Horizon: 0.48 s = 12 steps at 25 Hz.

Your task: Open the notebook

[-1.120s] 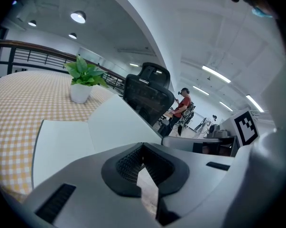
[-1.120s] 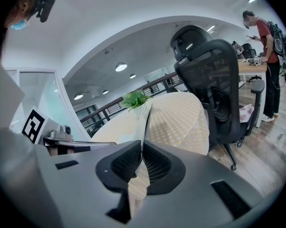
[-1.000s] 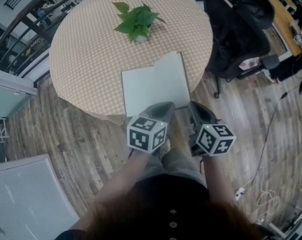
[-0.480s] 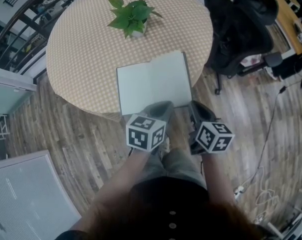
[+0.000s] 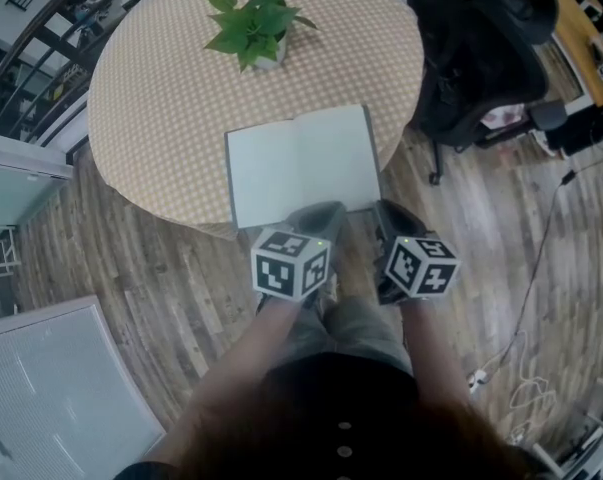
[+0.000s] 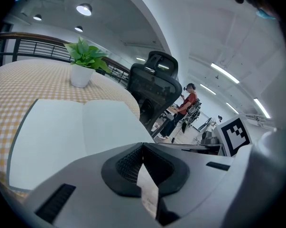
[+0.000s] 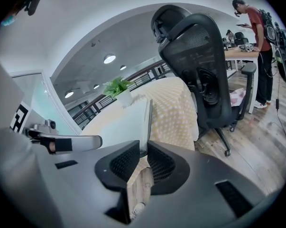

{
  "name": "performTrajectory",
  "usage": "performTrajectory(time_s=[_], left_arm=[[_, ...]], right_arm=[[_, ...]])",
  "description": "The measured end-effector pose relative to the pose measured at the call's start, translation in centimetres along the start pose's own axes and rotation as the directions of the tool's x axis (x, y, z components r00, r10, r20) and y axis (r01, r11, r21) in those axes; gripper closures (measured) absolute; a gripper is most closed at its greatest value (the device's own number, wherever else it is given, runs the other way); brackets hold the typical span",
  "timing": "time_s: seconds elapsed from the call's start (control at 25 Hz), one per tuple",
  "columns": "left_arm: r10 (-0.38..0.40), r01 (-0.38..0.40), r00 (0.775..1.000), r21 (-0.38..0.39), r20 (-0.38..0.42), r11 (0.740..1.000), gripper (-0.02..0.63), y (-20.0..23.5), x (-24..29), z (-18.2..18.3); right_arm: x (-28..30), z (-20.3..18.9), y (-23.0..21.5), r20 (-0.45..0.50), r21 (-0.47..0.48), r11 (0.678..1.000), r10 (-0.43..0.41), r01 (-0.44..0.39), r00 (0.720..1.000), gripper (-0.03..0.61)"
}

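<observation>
Potted plant (image 5: 253, 30) on checkered round table (image 5: 151, 98); black office chair (image 5: 481, 48) beside.

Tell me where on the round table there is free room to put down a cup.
Bare beige checked tablecloth lies left of the open white notebook, to the table's left rim, and right of the green potted plant, toward the black office chair. A narrower strip separates plant and notebook. The near edge is crowded: the notebook lies there.
</observation>
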<state>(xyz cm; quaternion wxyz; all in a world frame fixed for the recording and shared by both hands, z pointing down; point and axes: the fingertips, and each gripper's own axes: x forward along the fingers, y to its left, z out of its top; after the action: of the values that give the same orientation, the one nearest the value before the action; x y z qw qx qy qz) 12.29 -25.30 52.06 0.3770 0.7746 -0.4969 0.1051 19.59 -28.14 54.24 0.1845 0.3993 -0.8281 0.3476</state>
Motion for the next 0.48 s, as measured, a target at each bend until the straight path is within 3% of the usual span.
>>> performTrajectory(time_s=[0.48], left_arm=[[0.017, -0.018, 1.000, -0.013, -0.011, 1.000, 0.603, 0.4, 0.5, -0.3]], right_arm=[[1.2, -1.4, -1.6, -0.052, 0.011, 1.000, -0.009, 0.010, 0.999, 0.526]])
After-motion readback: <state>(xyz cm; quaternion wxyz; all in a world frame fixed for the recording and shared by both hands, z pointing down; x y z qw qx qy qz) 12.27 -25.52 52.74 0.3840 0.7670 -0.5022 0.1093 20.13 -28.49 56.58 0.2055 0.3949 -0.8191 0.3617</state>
